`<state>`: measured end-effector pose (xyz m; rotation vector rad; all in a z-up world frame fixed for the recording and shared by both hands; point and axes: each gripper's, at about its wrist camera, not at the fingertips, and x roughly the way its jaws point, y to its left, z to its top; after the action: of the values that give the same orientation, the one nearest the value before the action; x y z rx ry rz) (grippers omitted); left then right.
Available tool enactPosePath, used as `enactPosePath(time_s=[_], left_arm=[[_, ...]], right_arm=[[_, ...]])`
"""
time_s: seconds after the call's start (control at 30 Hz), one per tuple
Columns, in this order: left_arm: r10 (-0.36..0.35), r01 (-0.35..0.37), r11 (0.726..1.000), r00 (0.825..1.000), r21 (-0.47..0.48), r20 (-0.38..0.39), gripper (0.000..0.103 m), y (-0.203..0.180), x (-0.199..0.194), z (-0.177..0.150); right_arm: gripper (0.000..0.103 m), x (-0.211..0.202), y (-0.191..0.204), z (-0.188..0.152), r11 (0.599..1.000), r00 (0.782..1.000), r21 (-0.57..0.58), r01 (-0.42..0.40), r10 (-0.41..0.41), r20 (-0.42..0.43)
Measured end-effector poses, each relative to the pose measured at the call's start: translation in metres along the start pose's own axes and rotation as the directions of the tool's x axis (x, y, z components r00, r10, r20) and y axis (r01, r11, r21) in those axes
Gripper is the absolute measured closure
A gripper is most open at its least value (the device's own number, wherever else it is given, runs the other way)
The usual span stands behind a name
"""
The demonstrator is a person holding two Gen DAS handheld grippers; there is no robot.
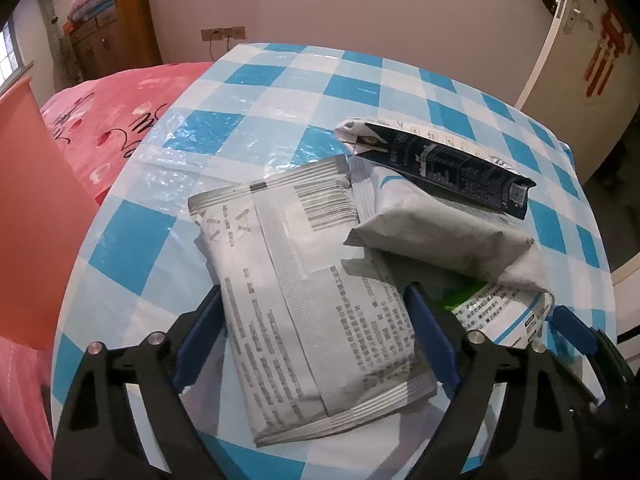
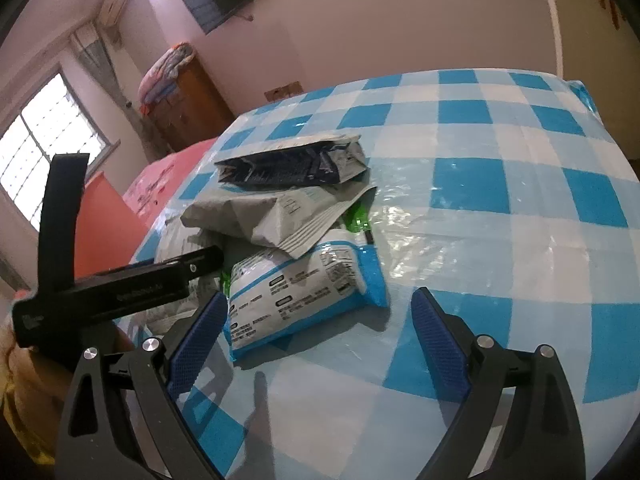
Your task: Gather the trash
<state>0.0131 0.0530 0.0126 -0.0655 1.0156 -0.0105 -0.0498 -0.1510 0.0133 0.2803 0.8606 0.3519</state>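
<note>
Several empty snack packets lie heaped on the blue-and-white checked tablecloth (image 1: pixel 280 92). The nearest, a silver printed packet (image 1: pixel 312 312), lies flat between the blue pads of my left gripper (image 1: pixel 316 300), which stand close along its two long edges without squashing it. Behind it are a grey packet (image 1: pixel 432 240), a dark blue packet (image 1: pixel 452 168), a green wrapper (image 1: pixel 460 296) and a blue-and-white packet (image 1: pixel 504 312). My right gripper (image 2: pixel 320 296) hangs open above bare cloth. The blue-and-white packet (image 2: pixel 304 288) lies just ahead of its left pad. The left gripper's black body (image 2: pixel 120 288) shows at the left.
An orange panel (image 1: pixel 32 220) and a pink bedspread (image 1: pixel 112 120) border the table's left side. A wooden cabinet (image 1: pixel 116 28) stands at the back left, a white door (image 1: pixel 580 40) at the back right. Open checked cloth (image 2: pixel 500 208) stretches right of the heap.
</note>
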Motion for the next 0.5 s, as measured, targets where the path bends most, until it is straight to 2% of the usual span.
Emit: enactPosePath(time_s=[0.17, 0.5], left_arm=[[-0.023, 0.023, 1.000, 1.000, -0.005, 0.000, 0.020, 0.005, -0.002, 0.000], [-0.067, 0.067, 0.998, 0.998, -0.002, 0.000, 0.021, 0.015, -0.007, -0.003]], right_arm=[[0.009, 0.009, 0.012, 0.003, 0.998, 0.999, -0.058, 0.019, -0.021, -0.026], [0.007, 0.022, 0.026, 0.007, 0.989, 0.995, -0.126, 0.083, -0.089, -0.040]])
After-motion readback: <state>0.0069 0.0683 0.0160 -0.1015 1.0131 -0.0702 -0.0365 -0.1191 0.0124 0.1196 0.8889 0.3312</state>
